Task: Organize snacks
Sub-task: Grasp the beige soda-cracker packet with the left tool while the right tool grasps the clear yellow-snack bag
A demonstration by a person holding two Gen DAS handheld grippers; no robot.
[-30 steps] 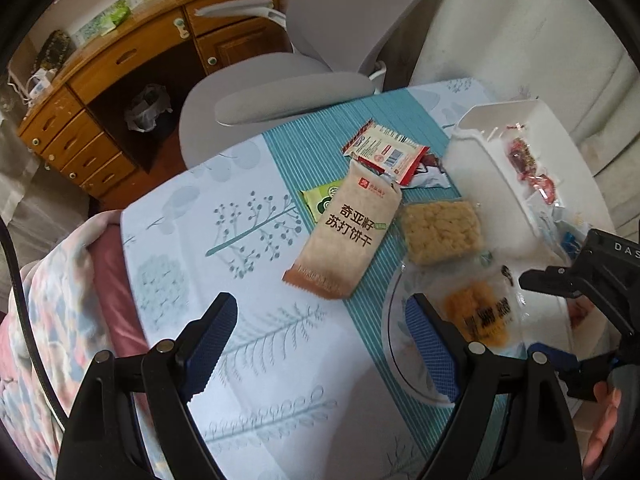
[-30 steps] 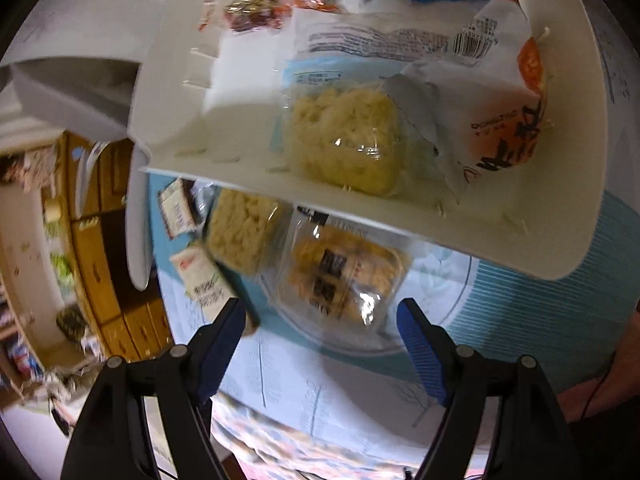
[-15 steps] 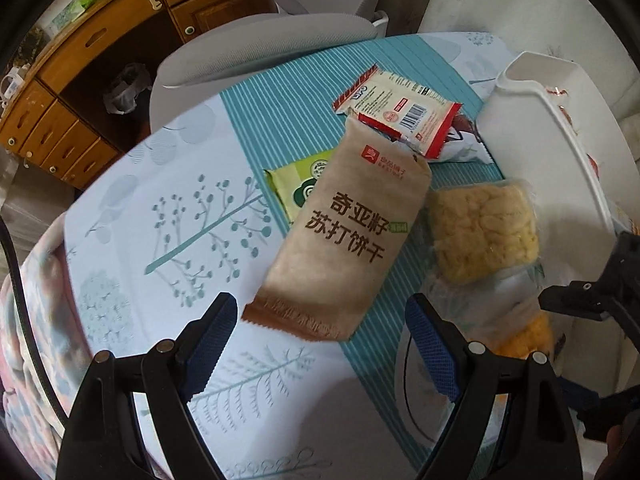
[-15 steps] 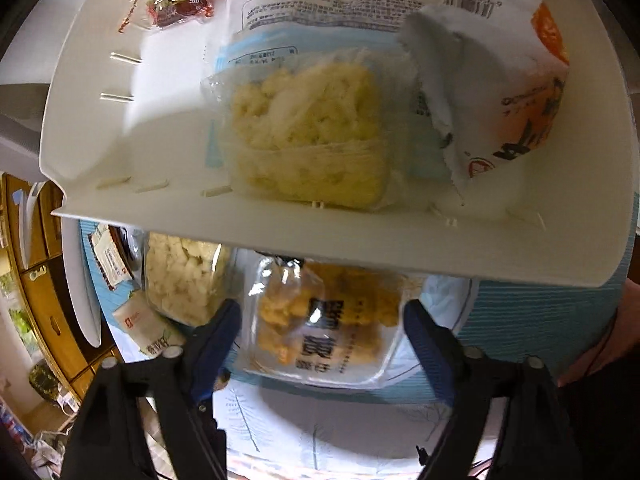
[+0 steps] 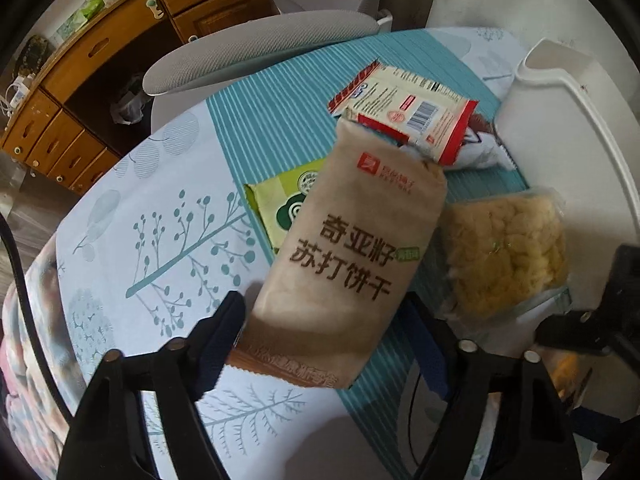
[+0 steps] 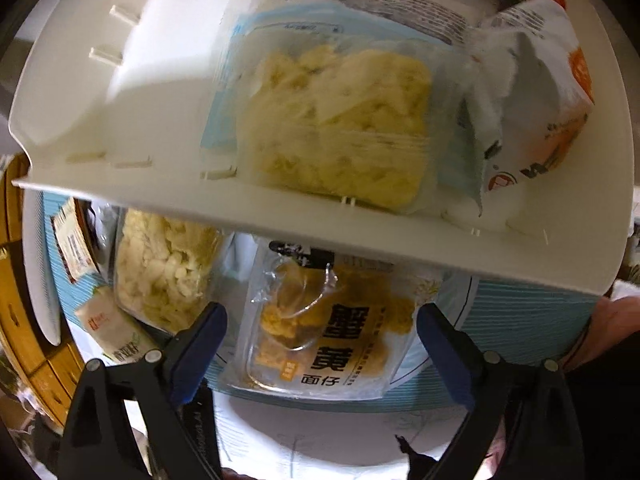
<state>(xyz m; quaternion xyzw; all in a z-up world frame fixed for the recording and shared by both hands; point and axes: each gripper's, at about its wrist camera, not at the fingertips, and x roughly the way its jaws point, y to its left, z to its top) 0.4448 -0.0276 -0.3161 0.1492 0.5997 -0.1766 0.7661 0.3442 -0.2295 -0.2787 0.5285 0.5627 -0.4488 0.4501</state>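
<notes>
A brown soda-cracker packet (image 5: 352,256) lies on the tablecloth. Its lower end sits between the blue pads of my left gripper (image 5: 324,340), whose jaws are closing and stand close to its sides. My right gripper (image 6: 320,340) hangs over a clear packet of orange-yellow crab-roe noodle snack (image 6: 332,328) on a white plate (image 6: 456,296). Its jaws are opening wide and the pads stay clear of the packet. Beyond it stands the white bin (image 6: 132,80), holding a noodle-cake packet (image 6: 336,120) and an orange-and-white bag (image 6: 556,120).
On the table lie another noodle-cake packet (image 5: 508,256), a red-and-white packet (image 5: 404,112) and a green packet (image 5: 288,204) partly under the brown one. A grey office chair (image 5: 260,48) and a wooden desk (image 5: 80,64) stand behind. A hand (image 6: 608,332) shows at the right.
My left gripper came down onto the brown packet and its jaws narrowed around it. My right gripper tilted down from the bin to over the crab-roe packet, jaws widening.
</notes>
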